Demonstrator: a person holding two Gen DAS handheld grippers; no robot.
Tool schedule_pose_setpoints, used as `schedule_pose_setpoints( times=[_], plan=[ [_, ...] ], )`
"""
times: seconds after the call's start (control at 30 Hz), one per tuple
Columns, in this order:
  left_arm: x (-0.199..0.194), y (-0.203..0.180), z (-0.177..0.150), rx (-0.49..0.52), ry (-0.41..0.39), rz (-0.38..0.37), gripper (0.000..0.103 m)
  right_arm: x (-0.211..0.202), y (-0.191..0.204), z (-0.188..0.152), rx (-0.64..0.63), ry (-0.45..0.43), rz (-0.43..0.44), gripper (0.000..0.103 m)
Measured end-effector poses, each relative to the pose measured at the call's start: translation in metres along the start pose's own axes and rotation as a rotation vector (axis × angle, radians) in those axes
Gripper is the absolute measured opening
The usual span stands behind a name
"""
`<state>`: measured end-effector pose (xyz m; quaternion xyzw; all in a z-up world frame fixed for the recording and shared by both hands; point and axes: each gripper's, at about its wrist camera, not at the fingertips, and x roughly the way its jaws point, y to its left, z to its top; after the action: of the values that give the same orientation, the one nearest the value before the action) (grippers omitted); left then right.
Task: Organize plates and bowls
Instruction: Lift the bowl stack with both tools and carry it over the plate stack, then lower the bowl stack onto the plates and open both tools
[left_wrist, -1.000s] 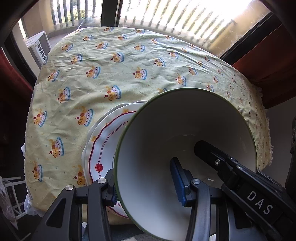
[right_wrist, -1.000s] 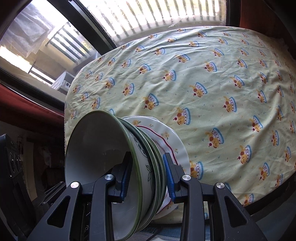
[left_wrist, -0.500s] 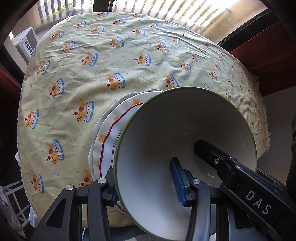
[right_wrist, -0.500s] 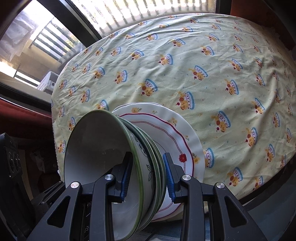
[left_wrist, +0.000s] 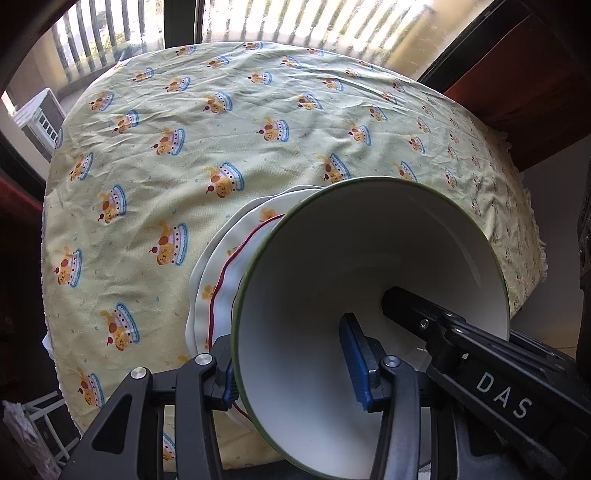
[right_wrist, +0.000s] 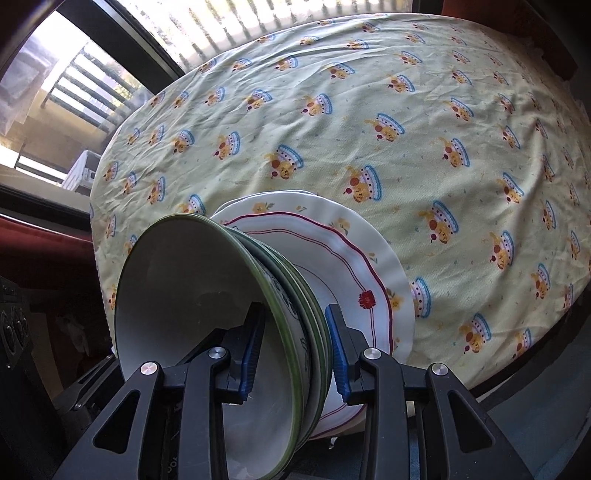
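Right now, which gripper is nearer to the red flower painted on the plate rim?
Right. The right gripper clamps the stacked bowls just beside the red flower; the left gripper grips the bowls farther round, and its view shows no flower.

Table (left_wrist: 495, 206) covered edge to edge by pale yellow tablecloth (left_wrist: 229, 122), wrinkled, printed with repeating dog-in-cup motif in orange and blue. Cloth overhangs the edges, frilled hem at right edge. Far edge against sunlit window. Stack of plates and bowls at near edge; contact with cloth cannot be told.
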<state>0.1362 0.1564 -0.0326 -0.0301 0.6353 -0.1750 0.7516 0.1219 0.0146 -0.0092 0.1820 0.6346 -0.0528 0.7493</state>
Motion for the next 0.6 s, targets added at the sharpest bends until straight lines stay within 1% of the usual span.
schedule_pose_setpoints(
  times=[0.23, 0.37, 0.43, 0.5, 0.6],
  plan=[
    [0.0, -0.003, -0.005, -0.015, -0.049, 0.018, 0.046, -0.001, -0.003, -0.003, -0.004, -0.02, 0.013, 0.037],
    [0.0, -0.004, -0.011, -0.044, -0.065, 0.045, 0.048, -0.003, -0.002, -0.005, -0.051, -0.048, 0.011, 0.037],
    [-0.001, -0.005, -0.014, -0.052, -0.076, 0.075, 0.051, -0.005, 0.003, -0.007, -0.105, -0.079, -0.017, 0.037],
    [-0.004, -0.01, -0.016, -0.043, -0.099, 0.111, 0.051, -0.007, 0.006, -0.007, -0.158, -0.102, -0.035, 0.037],
    [-0.01, -0.018, -0.018, -0.022, -0.153, 0.177, 0.057, -0.008, 0.002, -0.007, -0.184, -0.107, -0.015, 0.037]
  ],
)
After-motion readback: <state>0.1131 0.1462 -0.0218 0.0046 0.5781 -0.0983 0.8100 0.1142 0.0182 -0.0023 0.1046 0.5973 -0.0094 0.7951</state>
